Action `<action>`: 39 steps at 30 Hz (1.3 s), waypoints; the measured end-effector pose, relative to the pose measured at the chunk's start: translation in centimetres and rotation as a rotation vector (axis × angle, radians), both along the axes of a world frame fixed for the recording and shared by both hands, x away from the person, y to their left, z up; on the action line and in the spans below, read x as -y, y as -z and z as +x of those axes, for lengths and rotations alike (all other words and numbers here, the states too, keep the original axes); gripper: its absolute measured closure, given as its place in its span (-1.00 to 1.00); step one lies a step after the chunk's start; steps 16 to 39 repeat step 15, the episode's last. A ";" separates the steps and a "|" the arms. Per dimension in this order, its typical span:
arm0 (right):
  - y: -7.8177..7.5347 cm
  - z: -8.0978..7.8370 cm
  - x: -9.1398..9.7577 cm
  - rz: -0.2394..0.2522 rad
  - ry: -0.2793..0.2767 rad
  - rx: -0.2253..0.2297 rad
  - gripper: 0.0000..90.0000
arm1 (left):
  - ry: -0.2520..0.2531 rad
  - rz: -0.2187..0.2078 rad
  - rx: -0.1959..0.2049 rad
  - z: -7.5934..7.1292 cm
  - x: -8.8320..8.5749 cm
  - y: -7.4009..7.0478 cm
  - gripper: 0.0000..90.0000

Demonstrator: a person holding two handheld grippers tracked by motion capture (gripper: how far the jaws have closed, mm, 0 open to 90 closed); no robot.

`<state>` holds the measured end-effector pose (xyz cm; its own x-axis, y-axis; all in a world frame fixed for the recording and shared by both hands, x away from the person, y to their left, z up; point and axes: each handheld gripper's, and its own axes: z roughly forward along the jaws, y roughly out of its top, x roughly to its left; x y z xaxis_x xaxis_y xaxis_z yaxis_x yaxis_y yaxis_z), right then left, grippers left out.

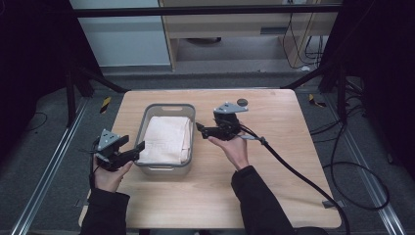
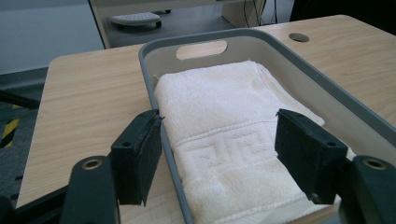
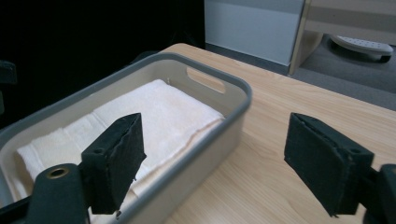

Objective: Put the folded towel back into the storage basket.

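A grey plastic bin stands in the middle of the wooden table. A folded white towel lies flat inside it. My left gripper is open at the bin's near-left corner, its jaws spread on either side of the bin's left wall, over the towel. My right gripper is open just to the right of the bin, above the table, with nothing between its jaws. From there the bin's rim and the towel lie to the left.
A round cable hole sits near the table's far edge. A thick black cable trails from the right gripper across the table's right side. Dark frame legs and floor cables surround the table.
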<state>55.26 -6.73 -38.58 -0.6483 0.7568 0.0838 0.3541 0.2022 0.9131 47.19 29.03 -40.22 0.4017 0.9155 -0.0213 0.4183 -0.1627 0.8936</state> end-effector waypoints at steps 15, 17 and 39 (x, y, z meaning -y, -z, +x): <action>3.0 -5.0 10.3 -0.013 0.078 -0.013 -0.70 | -0.032 -0.015 0.025 -2.0 -1.7 1.7 -0.35; 3.0 -5.0 10.3 -0.013 0.078 -0.013 -0.70 | -0.032 -0.015 0.025 -2.0 -1.7 1.7 -0.35; 3.0 -5.0 10.3 -0.013 0.078 -0.013 -0.70 | -0.032 -0.015 0.025 -2.0 -1.7 1.7 -0.35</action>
